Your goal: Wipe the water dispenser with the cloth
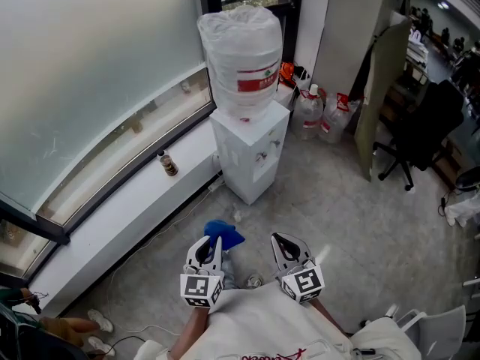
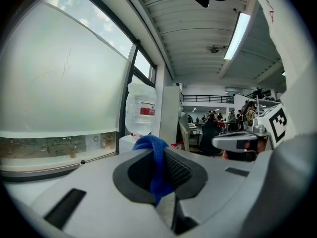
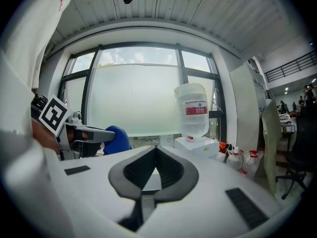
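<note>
The water dispenser (image 1: 253,156) is a white cabinet that stands on the floor (image 1: 337,201), close against the window ledge (image 1: 142,201). On its top sits a big clear bottle (image 1: 241,58) with a red label, and a thin plastic film is wrapped over the bottle.

The blue cloth (image 1: 225,235) does not touch the dispenser. It is in front of the dispenser and well apart from it, held above the floor. The left hand-held gripper (image 1: 212,243) holds this cloth. In the left gripper view its jaws are closed on a fold of the cloth, which rises between the dark pads (image 2: 179,171) and hangs a little below them.

The right hand-held gripper (image 1: 283,241) is just beside the left one, also in front of the dispenser and well apart from it. In the right gripper view its jaws are pressed together and nothing is between them. Both hand-held grippers point toward the dispenser.

To the left of the dispenser, a small jar (image 1: 170,163) stands on the window ledge. Behind the dispenser and to its left is a large frosted window (image 1: 90,66). To the right of the dispenser, some plastic bottles (image 1: 315,107) stand on the floor near the wall. Farther to the right is a black office chair (image 1: 420,130).
</note>
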{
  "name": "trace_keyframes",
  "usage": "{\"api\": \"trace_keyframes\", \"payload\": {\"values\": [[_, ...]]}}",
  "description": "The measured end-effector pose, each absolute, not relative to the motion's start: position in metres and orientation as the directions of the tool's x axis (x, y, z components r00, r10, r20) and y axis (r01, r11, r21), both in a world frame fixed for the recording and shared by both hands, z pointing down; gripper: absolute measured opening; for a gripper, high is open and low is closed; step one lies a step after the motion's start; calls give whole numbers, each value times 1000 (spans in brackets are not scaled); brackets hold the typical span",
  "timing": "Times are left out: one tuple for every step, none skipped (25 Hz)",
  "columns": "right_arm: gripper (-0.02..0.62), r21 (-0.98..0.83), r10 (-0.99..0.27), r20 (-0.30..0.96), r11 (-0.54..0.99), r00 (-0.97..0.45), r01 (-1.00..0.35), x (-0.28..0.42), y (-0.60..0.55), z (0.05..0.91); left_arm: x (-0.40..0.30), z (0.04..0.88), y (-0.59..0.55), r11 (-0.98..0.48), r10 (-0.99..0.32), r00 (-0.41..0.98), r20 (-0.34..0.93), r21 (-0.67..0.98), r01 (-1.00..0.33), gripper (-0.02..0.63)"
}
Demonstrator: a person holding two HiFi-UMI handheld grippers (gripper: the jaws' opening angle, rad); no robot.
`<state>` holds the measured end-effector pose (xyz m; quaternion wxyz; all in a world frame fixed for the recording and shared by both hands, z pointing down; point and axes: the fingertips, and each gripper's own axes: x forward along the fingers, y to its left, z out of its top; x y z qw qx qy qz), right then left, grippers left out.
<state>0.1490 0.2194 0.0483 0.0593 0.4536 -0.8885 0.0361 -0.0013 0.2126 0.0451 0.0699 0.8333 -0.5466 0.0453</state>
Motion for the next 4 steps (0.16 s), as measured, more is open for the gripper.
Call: {"api": "trace_keyframes", "payload": {"values": [[14, -10, -801, 139, 587, -583, -809, 148, 219, 48, -3, 45, 212, -391, -905, 397, 152, 68, -918, 37], [15, -9, -800, 140, 589, -584, -808, 146, 218, 48, -4, 45, 212, -389, -906, 395, 152, 69, -919, 37], [14, -7, -799, 141, 590, -585, -807, 145, 217, 48, -5, 44, 211, -387, -907, 393, 153, 70, -919, 37], [14, -6, -797, 142, 592, -586, -806, 144, 216, 47, -6, 44, 210, -385, -907, 392, 154, 70, -920, 37]]}}
